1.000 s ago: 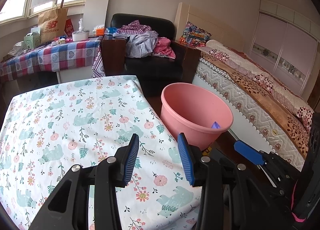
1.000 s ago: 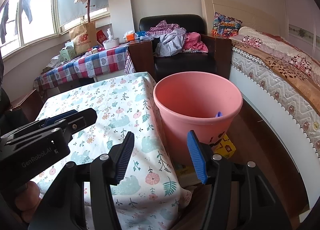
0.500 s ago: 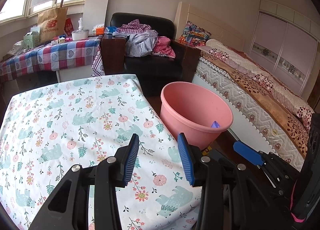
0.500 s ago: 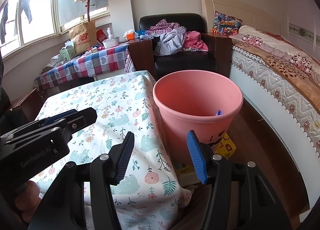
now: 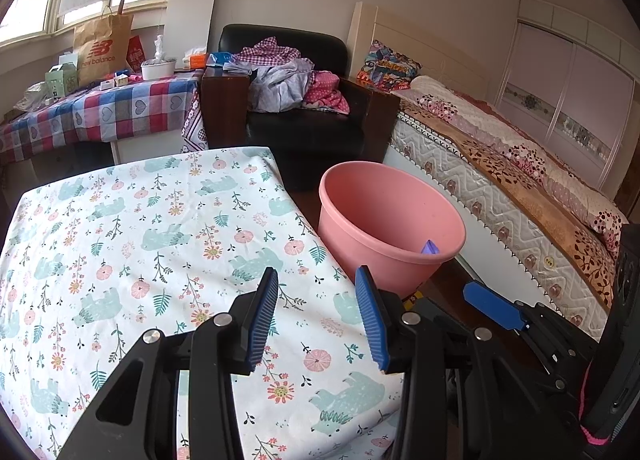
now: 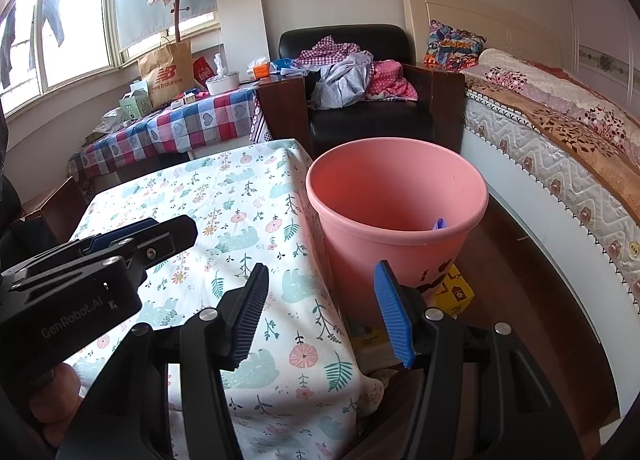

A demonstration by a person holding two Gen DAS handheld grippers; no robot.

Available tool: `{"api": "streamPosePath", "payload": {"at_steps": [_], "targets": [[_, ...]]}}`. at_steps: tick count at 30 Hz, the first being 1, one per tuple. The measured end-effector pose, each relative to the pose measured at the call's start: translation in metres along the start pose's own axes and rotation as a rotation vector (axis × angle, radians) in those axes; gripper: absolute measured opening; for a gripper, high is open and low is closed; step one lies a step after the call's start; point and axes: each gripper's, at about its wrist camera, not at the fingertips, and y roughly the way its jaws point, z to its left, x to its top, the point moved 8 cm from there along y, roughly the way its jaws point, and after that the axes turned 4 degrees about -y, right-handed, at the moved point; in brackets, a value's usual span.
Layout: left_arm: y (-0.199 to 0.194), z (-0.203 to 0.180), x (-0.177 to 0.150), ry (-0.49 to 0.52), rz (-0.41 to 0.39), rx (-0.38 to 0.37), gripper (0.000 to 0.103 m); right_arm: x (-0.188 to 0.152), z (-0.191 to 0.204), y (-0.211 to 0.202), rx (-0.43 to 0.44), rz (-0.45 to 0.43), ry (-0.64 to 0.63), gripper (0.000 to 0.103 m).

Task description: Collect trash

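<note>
Pink plastic bucket (image 6: 396, 200): standing on the dark floor at centre frame, just beside the table's right edge; smooth, round, tapering downward, black marks on its near side.
Purple scrap (image 6: 439, 224): peeking above the near inner rim; its shape is too small to tell.
Floral tablecloth (image 5: 160, 244): covering the table, filling the left half.
Left gripper (image 5: 316, 320): hovering over the cloth, blue pads apart, gripping nothing.
Right gripper (image 6: 320, 316): hanging before the bucket, pads apart, gripping nothing.

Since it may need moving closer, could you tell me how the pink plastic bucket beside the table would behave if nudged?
The pink plastic bucket looks thin-walled and nearly empty, so probably light. It narrows towards its base, so a push near the rim might tip it. On the smooth wooden floor it would likely slide.
</note>
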Motion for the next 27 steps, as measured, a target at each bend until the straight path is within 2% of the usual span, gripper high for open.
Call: {"api": "streamPosePath", "payload": {"at_steps": [27], "targets": [[0.0044, -0.0093, -0.0076, 0.011, 0.007, -0.006, 0.040, -0.0008, -0.0019, 0.0019, 0.001, 0.003, 0.002, 0.056]]}}
